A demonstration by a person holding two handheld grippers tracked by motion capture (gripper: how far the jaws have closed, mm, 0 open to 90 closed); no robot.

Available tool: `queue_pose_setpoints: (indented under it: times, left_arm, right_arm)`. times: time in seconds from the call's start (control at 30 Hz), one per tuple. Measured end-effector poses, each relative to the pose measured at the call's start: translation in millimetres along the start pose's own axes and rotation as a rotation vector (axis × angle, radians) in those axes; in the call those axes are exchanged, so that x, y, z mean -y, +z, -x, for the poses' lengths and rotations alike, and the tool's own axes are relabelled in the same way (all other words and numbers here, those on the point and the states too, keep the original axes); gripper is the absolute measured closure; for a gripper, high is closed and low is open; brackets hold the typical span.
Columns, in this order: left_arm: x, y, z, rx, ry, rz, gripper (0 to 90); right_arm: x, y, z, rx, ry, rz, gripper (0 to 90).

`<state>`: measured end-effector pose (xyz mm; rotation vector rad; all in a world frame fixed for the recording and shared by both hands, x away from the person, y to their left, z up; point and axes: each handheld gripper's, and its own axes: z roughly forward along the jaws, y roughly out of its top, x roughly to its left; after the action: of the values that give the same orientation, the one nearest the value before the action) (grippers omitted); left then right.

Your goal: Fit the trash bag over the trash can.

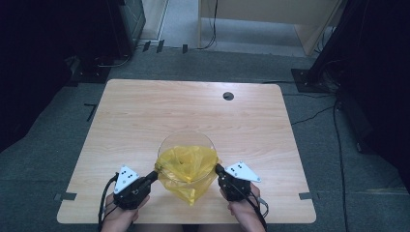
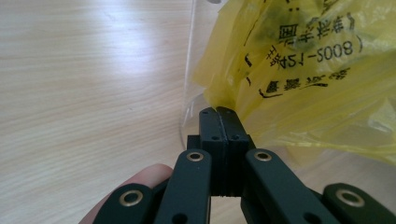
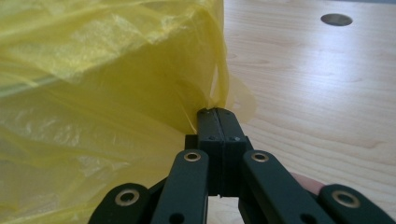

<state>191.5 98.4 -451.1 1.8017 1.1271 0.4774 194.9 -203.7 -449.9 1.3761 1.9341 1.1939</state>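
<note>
1. A yellow plastic bag [image 1: 187, 166] is sitting on the near middle of the worktop [image 1: 145, 116], draped over and into a clear round container [image 1: 186, 140], with its loose lower part hanging toward the near edge.
2. Black printing is showing on the bag's left side in the left gripper view.
3. The left gripper [image 1: 155, 175] is pinching the bag's left rim; its fingers [image 2: 211, 126] are clenching together on the thin film.
4. The right gripper [image 1: 218, 169] is pinching the bag's right rim, its fingers [image 3: 209, 126] likewise clenching on a fold of film.
5. The person's hands are gripping both tools at the near edge.
6. A round dark hole [image 1: 228, 95] is lying far right on the worktop.
</note>
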Motion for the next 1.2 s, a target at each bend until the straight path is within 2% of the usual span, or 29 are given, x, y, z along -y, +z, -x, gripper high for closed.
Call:
queue_pose_setpoints:
  times: [0.07, 0.17, 0.2, 0.23, 0.27, 0.4, 0.53, 0.6, 0.7, 0.73, 0.8, 0.93, 1.0, 1.07, 1.1, 1.13, 1.2]
  left_arm:
    - [0.2, -0.7, -1.5, -0.034, 0.032, 0.012, 90.0]
    - [0.2, -2.2, -6.5, -0.022, 0.008, 0.017, 89.5]
    - [0.8, -2.4, -7.2, -0.018, 0.006, 0.019, 82.9]
    - [1.1, -3.3, -8.0, -0.007, -0.001, 0.026, 73.6]
    - [0.8, -4.3, -8.7, 0.003, -0.005, 0.028, 65.7]
    - [-6.7, -12.9, -9.8, 0.017, -0.021, 0.065, 54.3]
    - [-16.2, -23.6, -8.3, 0.026, -0.008, 0.104, 48.8]
    - [-20.1, -26.6, -7.8, 0.032, -0.009, 0.118, 47.0]
    - [-26.6, -26.9, -6.5, 0.036, -0.009, 0.136, 45.3]
    - [-30.0, -26.9, -6.3, 0.043, -0.021, 0.143, 44.7]
    - [-34.6, -27.6, -5.5, 0.049, -0.027, 0.158, 44.6]
    - [-45.0, -28.3, 0.1, 0.069, -0.012, 0.188, 43.6]
    - [-50.0, -25.5, 3.2, 0.077, 0.005, 0.189, 43.2]
    - [-54.6, -20.4, 5.8, 0.094, 0.018, 0.184, 43.2]
    - [-56.9, -16.8, 7.1, 0.102, 0.03, 0.178, 43.8]
    - [-57.8, -14.6, 7.7, 0.102, 0.038, 0.175, 47.0]
    - [-59.8, -9.6, 8.1, 0.1, 0.042, 0.178, 56.9]
  right_arm:
    - [0.2, 0.9, -0.3, 0.009, -0.016, 0.0, 90.0]
    - [1.1, 1.4, 3.7, -0.001, -0.016, -0.006, 89.9]
    - [0.8, 0.5, 5.9, -0.011, -0.01, -0.003, 83.3]
    - [0.5, -1.2, 9.0, -0.032, -0.002, 0.012, 72.6]
    - [-0.7, -4.8, 13.6, -0.069, 0.011, 0.046, 65.8]
    - [-10.3, -20.5, 27.4, -0.114, 0.028, 0.135, 54.1]
    - [-19.1, -37.3, 34.9, -0.156, -0.029, 0.217, 46.3]
    - [-22.4, -43.1, 35.8, -0.183, -0.036, 0.241, 45.0]
    - [-26.8, -46.2, 30.2, -0.228, -0.072, 0.272, 43.5]
    - [-28.5, -45.7, 26.6, -0.24, -0.084, 0.275, 42.8]
    - [-33.3, -42.2, 20.3, -0.248, -0.106, 0.28, 41.0]
    - [-41.0, -35.3, 17.6, -0.289, -0.108, 0.31, 39.4]
    - [-44.6, -28.8, 17.0, -0.32, -0.113, 0.301, 38.8]
    - [-48.2, -19.6, 15.9, -0.335, -0.114, 0.262, 40.6]
    - [-49.0, -16.9, 15.6, -0.335, -0.115, 0.256, 45.1]
    - [-49.7, -13.4, 15.0, -0.326, -0.115, 0.252, 55.6]
    - [-50.6, -8.7, 14.2, -0.284, -0.109, 0.247, 71.1]
